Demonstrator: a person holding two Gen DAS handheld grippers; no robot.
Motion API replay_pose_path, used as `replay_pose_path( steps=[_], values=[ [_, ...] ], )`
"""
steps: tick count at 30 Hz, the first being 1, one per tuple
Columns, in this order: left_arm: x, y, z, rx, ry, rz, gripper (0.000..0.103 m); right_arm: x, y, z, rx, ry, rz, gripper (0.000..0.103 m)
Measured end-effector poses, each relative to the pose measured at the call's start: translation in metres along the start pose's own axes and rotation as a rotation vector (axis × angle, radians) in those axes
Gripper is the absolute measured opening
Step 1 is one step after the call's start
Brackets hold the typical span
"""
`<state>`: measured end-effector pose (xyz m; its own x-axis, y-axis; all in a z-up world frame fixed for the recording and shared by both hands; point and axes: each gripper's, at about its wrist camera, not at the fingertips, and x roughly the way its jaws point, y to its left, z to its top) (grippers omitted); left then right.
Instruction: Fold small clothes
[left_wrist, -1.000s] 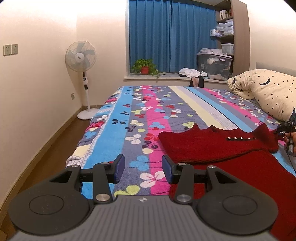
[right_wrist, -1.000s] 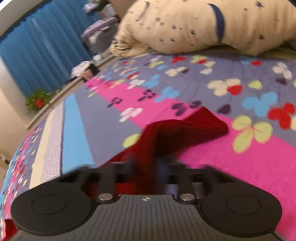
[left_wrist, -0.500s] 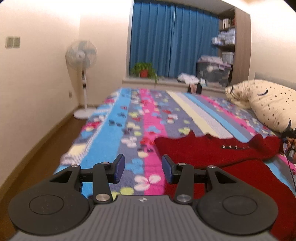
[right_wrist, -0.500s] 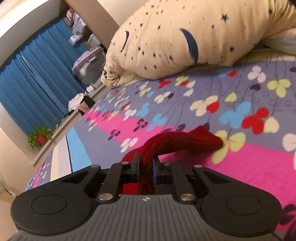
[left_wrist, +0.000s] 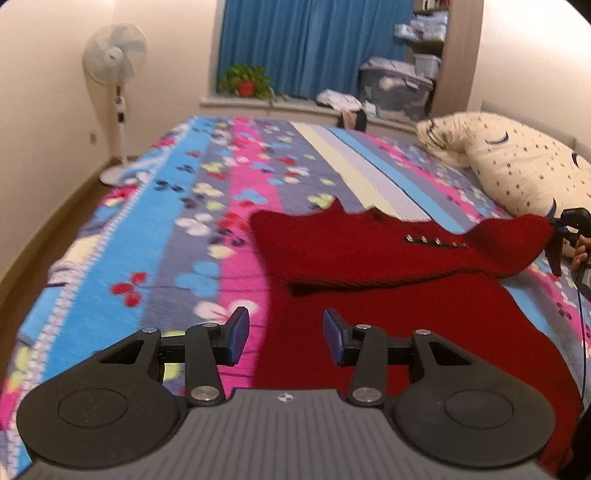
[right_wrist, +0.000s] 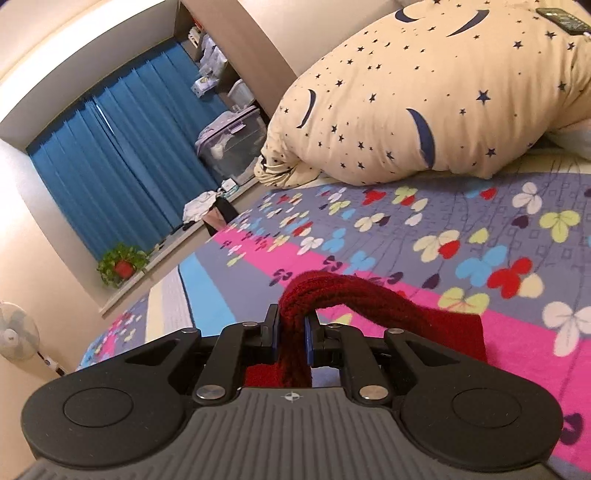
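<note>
No text, label, brand or number can be read anywhere; the mark on the fan (left_wrist: 112, 56) is too blurred.

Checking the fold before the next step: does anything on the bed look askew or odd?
Only the red knit sweater: it lies unevenly, one end pulled up off the floral bedspread where the right gripper has its jaws shut on a bunched fold. Nothing looks spilled or damaged.
</note>
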<state>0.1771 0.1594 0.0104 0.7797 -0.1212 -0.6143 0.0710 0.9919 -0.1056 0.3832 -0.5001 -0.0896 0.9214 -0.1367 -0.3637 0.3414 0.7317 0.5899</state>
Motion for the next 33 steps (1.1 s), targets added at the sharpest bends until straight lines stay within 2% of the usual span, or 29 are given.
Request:
replay_pose_path(
  steps=[3, 6, 8, 11, 15, 18, 21, 23, 25, 26, 27, 28, 33],
  values=[
    [0.022, -0.022, 0.013, 0.058, 0.013, 0.006, 0.049, -0.004, -0.006, -0.005, 0.023, 0.009, -0.033, 0.013],
    [0.038, -0.032, 0.025, 0.07, -0.03, -0.01, 0.05, -0.011, -0.002, -0.006, 0.028, -0.001, -0.058, 0.013],
    [0.048, -0.029, 0.027, 0.031, -0.053, -0.012, 0.05, -0.014, 0.009, -0.006, -0.004, -0.004, -0.072, 0.013],
    [0.061, -0.014, 0.02, -0.067, 0.013, 0.002, 0.05, -0.022, 0.044, -0.007, -0.091, -0.025, -0.07, 0.013],
    [0.063, 0.007, 0.022, -0.155, 0.04, 0.021, 0.049, -0.039, 0.13, -0.028, -0.316, -0.093, 0.051, 0.013],
    [0.064, 0.018, 0.024, -0.192, 0.046, 0.043, 0.05, -0.06, 0.21, -0.076, -0.507, -0.114, 0.219, 0.013],
    [0.066, 0.027, 0.026, -0.223, 0.051, 0.055, 0.05, -0.074, 0.272, -0.152, -0.683, -0.041, 0.394, 0.013],
    [0.063, 0.03, 0.026, -0.238, 0.053, 0.054, 0.05, -0.066, 0.294, -0.214, -0.791, 0.106, 0.469, 0.013],
    [0.059, 0.032, 0.025, -0.253, 0.054, 0.052, 0.05, -0.046, 0.298, -0.272, -0.88, 0.301, 0.445, 0.014],
    [0.059, 0.033, 0.025, -0.258, 0.056, 0.053, 0.05, -0.034, 0.294, -0.3, -0.93, 0.404, 0.393, 0.014],
    [0.059, 0.035, 0.025, -0.264, 0.059, 0.055, 0.05, -0.03, 0.291, -0.314, -0.96, 0.437, 0.364, 0.014],
    [0.059, 0.036, 0.026, -0.273, 0.063, 0.054, 0.05, -0.032, 0.289, -0.32, -0.969, 0.43, 0.363, 0.014],
    [0.065, 0.041, 0.027, -0.317, 0.083, 0.025, 0.049, -0.045, 0.294, -0.313, -0.992, 0.414, 0.371, 0.014]
  ],
)
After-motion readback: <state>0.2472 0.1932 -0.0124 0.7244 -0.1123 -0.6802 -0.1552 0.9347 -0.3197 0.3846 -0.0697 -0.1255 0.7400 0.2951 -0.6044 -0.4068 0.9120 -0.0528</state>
